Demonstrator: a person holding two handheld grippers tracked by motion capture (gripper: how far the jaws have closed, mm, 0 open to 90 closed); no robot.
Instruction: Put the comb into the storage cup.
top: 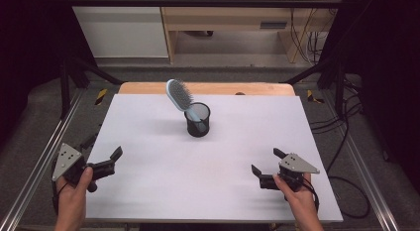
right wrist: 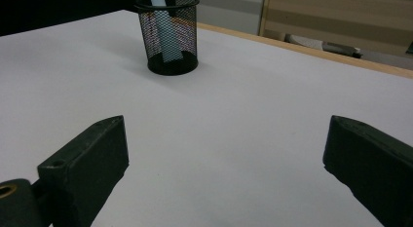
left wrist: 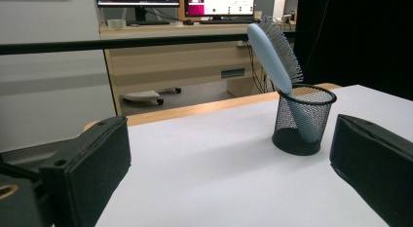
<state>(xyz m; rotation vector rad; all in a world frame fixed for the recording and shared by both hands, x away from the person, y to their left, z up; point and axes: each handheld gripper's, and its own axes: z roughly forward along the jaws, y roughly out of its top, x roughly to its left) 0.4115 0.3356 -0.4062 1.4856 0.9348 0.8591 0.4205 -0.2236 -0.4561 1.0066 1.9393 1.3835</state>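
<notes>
Both grippers, left gripper [top: 101, 156] and right gripper [top: 267, 164], rest spread on the white table [top: 148, 191], empty-jawed; well beyond stands a mesh cup [top: 198, 120] holding a tilted blue hairbrush [top: 179, 94]; nothing lies between.

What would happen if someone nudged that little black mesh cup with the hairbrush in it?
The mesh cup looks light, so it would probably slide on the smooth white table. The hairbrush leans well past the rim, head up, so it seems top-heavy and might tip toward that side.

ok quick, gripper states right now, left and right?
Left gripper: open, holding nothing, low over the table's near left edge.
Right gripper: open, holding nothing, near right; both well short of the mesh cup with the hairbrush.
</notes>
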